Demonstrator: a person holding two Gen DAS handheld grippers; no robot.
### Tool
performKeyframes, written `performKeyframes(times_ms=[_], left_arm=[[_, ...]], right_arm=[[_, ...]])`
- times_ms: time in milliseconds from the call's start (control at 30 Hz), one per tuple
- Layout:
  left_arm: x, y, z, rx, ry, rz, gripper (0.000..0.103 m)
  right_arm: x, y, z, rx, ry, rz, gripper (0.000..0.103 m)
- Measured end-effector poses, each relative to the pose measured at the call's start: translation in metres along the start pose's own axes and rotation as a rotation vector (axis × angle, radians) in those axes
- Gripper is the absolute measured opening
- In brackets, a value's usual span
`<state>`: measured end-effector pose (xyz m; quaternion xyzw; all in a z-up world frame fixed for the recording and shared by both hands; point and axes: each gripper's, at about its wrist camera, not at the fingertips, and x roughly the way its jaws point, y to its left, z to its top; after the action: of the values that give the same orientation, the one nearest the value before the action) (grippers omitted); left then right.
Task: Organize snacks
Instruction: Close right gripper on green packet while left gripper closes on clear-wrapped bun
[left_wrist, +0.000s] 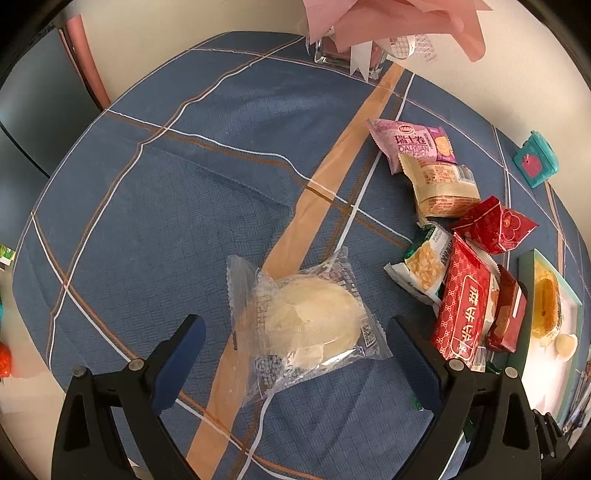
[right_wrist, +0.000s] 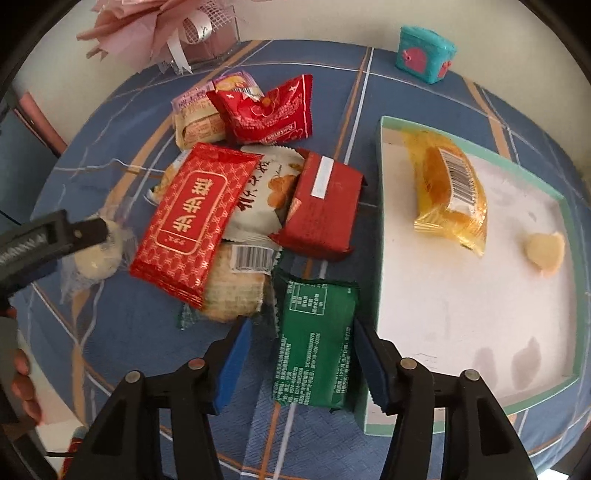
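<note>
Jaws first: the left gripper was spread wide with the clear-wrapped pastry lying between its pads, nothing pinching yet as far as I could see. That pastry sat on the blue plaid tablecloth, off to the left and apart from the main snack pile.

Moving right, the pile was a jumble: the big red packet lay on top of a white packet and a round biscuit pack, with a dark red box-shaped snack leaning beside them.

Next over, the right gripper had its 2 blue pads on either side of the green packet. The right pad looked to be touching the packet's edge, but the left pad seemed to have a gap, so I honestly couldn't tell if it was gripped.

Furthest right, the teal-rimmed tray held only 1 yellow-wrapped cake and a small pale sweet, so plenty of room.

My take on doing it well: squeeze the green packet across its short width, lift straight up so it clears the tray's rim right beside it, then lay it flat next to the yellow cake. For the pastry, grip gently, it looked crushable.
</note>
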<state>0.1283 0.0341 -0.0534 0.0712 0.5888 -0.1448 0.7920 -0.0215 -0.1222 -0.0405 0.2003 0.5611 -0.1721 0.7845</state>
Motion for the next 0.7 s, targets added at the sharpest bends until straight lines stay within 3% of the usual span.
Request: performKeyframes(times_ms=[200,367,433,500,567,700], left_arm=[[0.011,0.002,0.002,-0.016,0.024,0.001,0.098],[0.019,0.005,0.005,-0.040,0.034,0.002,0.098],[0.022,0.006,0.006,-0.048,0.039,-0.003,0.097],[0.024,0.006,0.006,-0.052,0.041,-0.013,0.094],[0.025,0.006,0.006,-0.053,0.044,-0.034,0.079],[0.027,0.006,0.006,-0.048,0.047,-0.039,0.075]], right_arm=[[0.003,-0.009,0.001,0.053,0.030,0.145,0.059],[0.008,-0.003,-0.002,0.007,0.034,0.054,0.053],[0.012,-0.003,-0.003,0.009,0.041,0.064,0.049],[0.013,-0.005,-0.004,0.005,0.038,0.061,0.047],[0.011,-0.007,-0.004,0.003,0.032,0.050,0.045],[0.011,-0.006,-0.005,0.001,0.027,0.046,0.044]])
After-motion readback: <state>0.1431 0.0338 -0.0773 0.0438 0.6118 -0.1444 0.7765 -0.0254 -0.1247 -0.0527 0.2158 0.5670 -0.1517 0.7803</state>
